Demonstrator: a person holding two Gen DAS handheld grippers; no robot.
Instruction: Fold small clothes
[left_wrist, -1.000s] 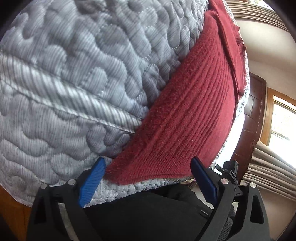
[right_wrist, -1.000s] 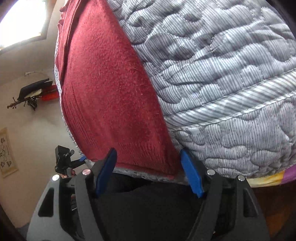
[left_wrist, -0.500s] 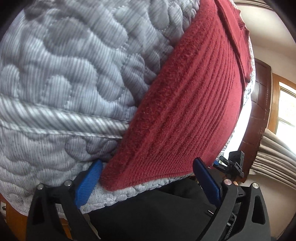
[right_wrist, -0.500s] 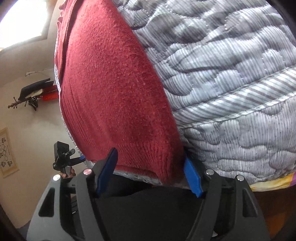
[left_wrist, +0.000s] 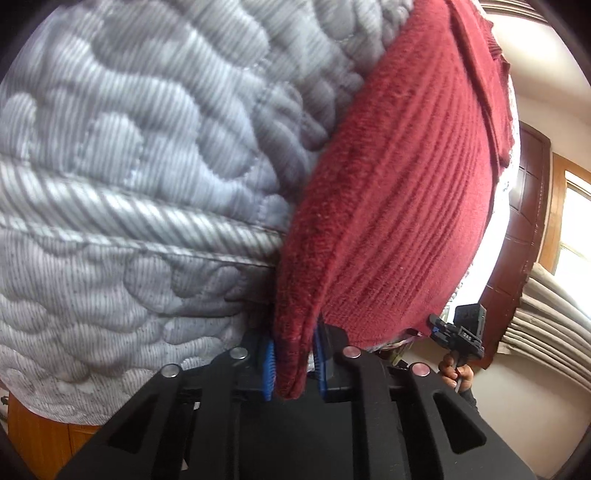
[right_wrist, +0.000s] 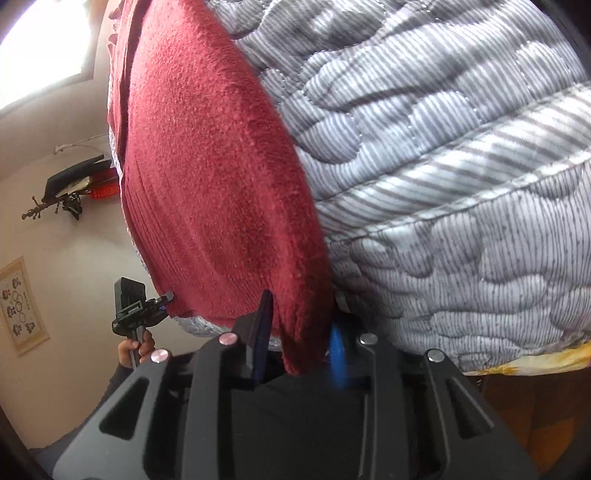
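Observation:
A dark red knitted garment (left_wrist: 399, 221) lies flat on a grey quilted bed cover (left_wrist: 147, 147), its near hem at the bed's edge. My left gripper (left_wrist: 293, 365) is shut on the hem's left corner, and the cloth bunches between the blue pads (left_wrist: 268, 369). In the right wrist view the same red garment (right_wrist: 207, 177) runs away over the grey cover (right_wrist: 443, 147). My right gripper (right_wrist: 301, 343) is shut on the hem's right corner, which fills the gap between its pads (right_wrist: 338, 354). Each view shows the other gripper (left_wrist: 461, 328) (right_wrist: 140, 310) only from the side.
The bed's side drops away below the seam, with wood (left_wrist: 37, 435) and a yellow cloth (right_wrist: 535, 362) beneath. A person's hand (right_wrist: 136, 347) holds the other gripper. A brown door (left_wrist: 528, 221), folded curtains (left_wrist: 546, 332), a wall picture (right_wrist: 22, 306) and a wall hook (right_wrist: 74, 188) lie beyond.
Both grippers were open at the garment's near hem. They moved in onto its two corners and shut, so the hem now bunches between each pair of pads.

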